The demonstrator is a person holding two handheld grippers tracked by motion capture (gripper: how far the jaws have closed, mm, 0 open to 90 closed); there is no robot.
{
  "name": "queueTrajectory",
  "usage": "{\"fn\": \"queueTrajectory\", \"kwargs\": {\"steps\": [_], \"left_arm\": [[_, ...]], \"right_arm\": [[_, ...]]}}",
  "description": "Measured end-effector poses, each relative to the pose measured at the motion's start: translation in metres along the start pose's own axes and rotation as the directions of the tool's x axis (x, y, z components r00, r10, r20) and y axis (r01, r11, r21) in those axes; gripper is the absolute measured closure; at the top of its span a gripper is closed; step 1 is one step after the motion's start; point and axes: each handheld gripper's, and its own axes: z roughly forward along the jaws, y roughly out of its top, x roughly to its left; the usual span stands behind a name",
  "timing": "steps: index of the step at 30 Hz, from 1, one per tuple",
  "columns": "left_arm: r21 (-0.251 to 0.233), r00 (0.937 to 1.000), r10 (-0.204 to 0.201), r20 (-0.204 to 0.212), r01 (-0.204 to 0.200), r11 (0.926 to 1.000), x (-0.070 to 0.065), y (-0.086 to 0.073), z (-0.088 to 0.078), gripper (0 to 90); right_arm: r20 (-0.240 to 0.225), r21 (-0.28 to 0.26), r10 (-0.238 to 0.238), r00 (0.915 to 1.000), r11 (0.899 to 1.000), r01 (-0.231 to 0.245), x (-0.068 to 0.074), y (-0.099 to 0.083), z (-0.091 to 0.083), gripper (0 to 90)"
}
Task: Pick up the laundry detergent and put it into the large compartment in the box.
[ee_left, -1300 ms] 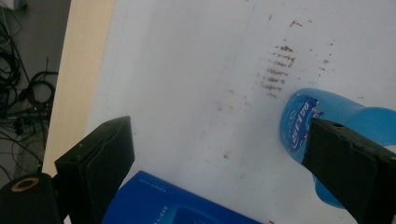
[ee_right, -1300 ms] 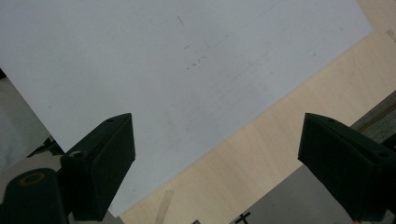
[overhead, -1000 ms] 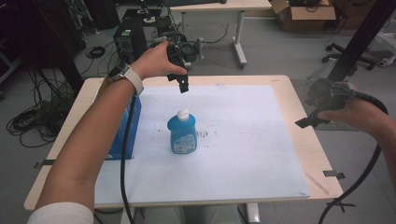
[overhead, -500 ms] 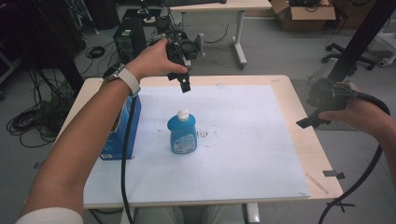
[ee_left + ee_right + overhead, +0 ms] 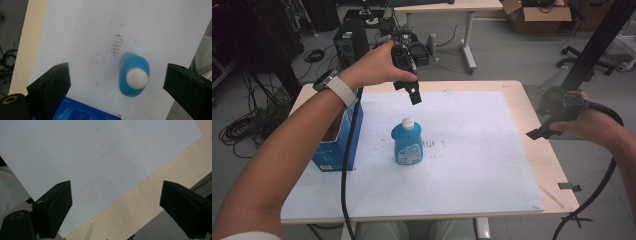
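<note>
Hovering above the table, my left gripper (image 5: 414, 95) hangs at about 12 o'clock from the blue bottle (image 5: 407, 141) in the high view, well clear of it, with its jaws pointed down and toward the bottle. Seen from the left gripper view, the jaws stand spread wide with nothing between them but air, and the bottle (image 5: 134, 74) appears far below, between the two jaws and nearer the right one. The bottle stands upright on the white sheet (image 5: 472, 150) near the sheet's middle. It has a flattened, oval body of translucent blue, shoulders that narrow upward, a round white cap (image 5: 408, 122) on top, and a pale label on the face toward me whose print is too small to read. From above, the white cap (image 5: 136, 78) sits centred on the blue oval. A patch of brownish smudges (image 5: 434, 144) marks the sheet just beside the bottle at its 3 o'clock. A blue cardboard box (image 5: 337, 142), open at the top, stands at the bottle's 9 o'clock near the table's left edge, apart from the bottle. My right gripper (image 5: 543, 131) is held over the table's right edge at about 3 o'clock from the bottle, well apart from it; in the right gripper view its jaws are spread wide over bare sheet (image 5: 75, 152) and wooden tabletop (image 5: 140, 202), gripping nothing.
</note>
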Motion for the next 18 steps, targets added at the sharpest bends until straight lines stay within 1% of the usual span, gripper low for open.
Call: {"fn": "queueTrajectory", "kwargs": {"steps": [1, 2, 3, 4, 5, 6, 7, 8, 9, 11, 13, 15, 16, 18], "left_arm": [[-0.004, 1.0000, -0.003, 0.001, 0.003, 1.0000, -0.003, 0.000, -0.001, 7.4], [-0.015, 0.9999, -0.001, 0.013, 0.001, 0.9999, -0.008, 0.000, -0.002, 7.4], [-0.014, 0.9997, 0.001, 0.026, 0.000, 0.9999, -0.010, -0.001, -0.001, 7.4], [-0.014, 0.9997, 0.001, 0.026, 0.000, 0.9999, -0.010, -0.001, -0.001, 7.4], [0.002, 0.9994, 0.018, 0.029, -0.018, 0.9998, -0.015, -0.001, 0.002, 7.4], [0.002, 0.9994, 0.018, 0.029, -0.018, 0.9998, -0.015, -0.001, 0.002, 7.4], [0.005, 0.9994, 0.016, 0.029, -0.017, 0.9999, -0.018, -0.001, 0.003, 7.4], [0.006, 0.9989, 0.026, 0.039, -0.026, 0.9996, -0.021, -0.002, 0.004, 7.4], [0.001, 0.9987, 0.026, 0.043, -0.026, 0.9997, -0.023, -0.003, 0.004, 7.4], [0.002, 0.9985, 0.028, 0.048, -0.028, 0.9996, -0.025, -0.004, 0.004, 7.3], [-0.007, 0.9973, 0.038, 0.063, -0.037, 0.9993, -0.029, -0.006, 0.006, 7.3], [-0.010, 0.9968, 0.040, 0.069, -0.040, 0.9992, -0.031, -0.008, 0.007, 7.3], [-0.004, 0.9962, 0.052, 0.070, -0.052, 0.9987, -0.032, -0.009, 0.009, 7.3], [-0.009, 0.9959, 0.053, 0.073, -0.052, 0.9986, -0.033, -0.010, 0.012, 7.4]], "right_arm": [[0.000, 0.000, 0.000, 1.0000, 1.000, 0.000, 0.000, 0.000, 0.000, 10.7], [-0.001, -0.001, -0.002, 1.0000, 1.000, 0.002, 0.000, 0.001, 0.001, 10.7], [-0.001, -0.001, -0.002, 1.0000, 1.000, 0.002, 0.001, 0.001, 0.001, 10.7], [-0.001, -0.001, -0.002, 1.0000, 1.000, 0.002, 0.001, 0.001, 0.001, 10.7], [-0.001, -0.002, -0.005, 1.0000, 1.000, 0.005, 0.001, 0.001, 0.001, 10.7], [-0.001, -0.002, -0.005, 1.0000, 1.000, 0.005, 0.001, 0.001, 0.001, 10.7], [-0.002, -0.003, -0.005, 1.0000, 1.000, 0.005, 0.001, 0.002, 0.001, 10.7], [-0.002, -0.004, -0.008, 1.0000, 1.000, 0.008, 0.002, 0.002, 0.001, 10.7], [-0.003, -0.005, -0.007, 1.0000, 1.000, 0.007, 0.002, 0.002, 0.001, 10.7], [-0.004, -0.006, -0.007, 1.0000, 1.000, 0.007, 0.002, 0.002, 0.001, 10.7], [-0.008, -0.009, -0.008, 0.9999, 1.000, 0.008, 0.003, 0.002, 0.002, 10.7], [-0.012, -0.008, -0.005, 0.9999, 1.000, 0.005, 0.003, 0.001, 0.004, 10.7], [-0.012, -0.008, -0.007, 0.9999, 1.000, 0.007, 0.002, 0.001, 0.005, 10.7], [-0.015, -0.009, -0.004, 0.9999, 1.000, 0.004, 0.002, 0.000, 0.007, 10.7]]}}
